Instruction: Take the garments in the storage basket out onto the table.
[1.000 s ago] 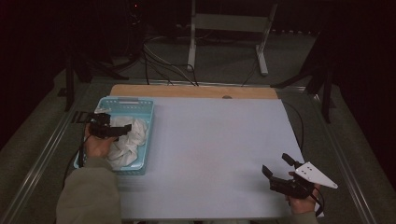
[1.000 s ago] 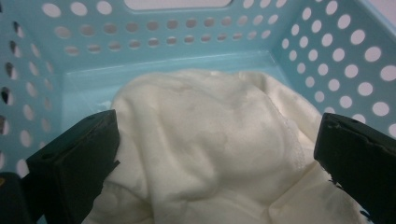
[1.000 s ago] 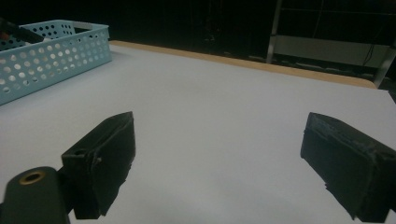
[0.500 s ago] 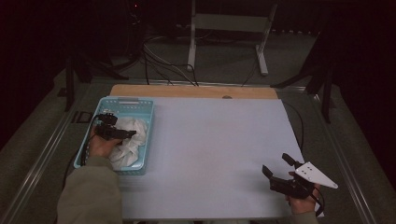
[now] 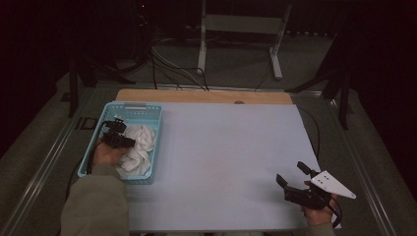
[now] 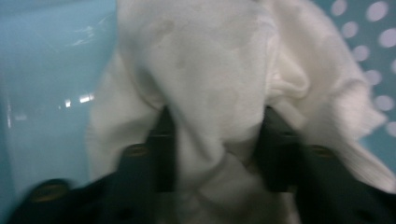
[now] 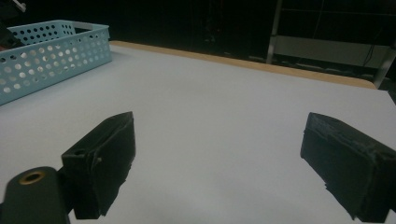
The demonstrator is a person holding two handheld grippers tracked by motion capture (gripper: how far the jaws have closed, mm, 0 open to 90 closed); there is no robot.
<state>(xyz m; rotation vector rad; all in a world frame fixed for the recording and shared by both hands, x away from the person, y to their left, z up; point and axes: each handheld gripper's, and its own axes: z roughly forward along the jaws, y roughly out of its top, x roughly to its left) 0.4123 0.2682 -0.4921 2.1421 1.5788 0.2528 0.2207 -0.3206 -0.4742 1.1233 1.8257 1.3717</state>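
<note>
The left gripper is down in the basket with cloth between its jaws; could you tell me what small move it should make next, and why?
Probably close. The left gripper sits in the blue basket with its jaws apart on either side of a fold of the white cloth, so shutting them should pinch that fold before any lift.

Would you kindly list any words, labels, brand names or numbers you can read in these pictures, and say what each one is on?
There is no readable text in these pictures.
Light blue perforated plastic basket: no label or print to be seen.
Crumpled white cloth: plain, no tag in sight.
Pale grey table mat: blank.
Right claw, with its white three-cornered plate: no markings legible.
</note>
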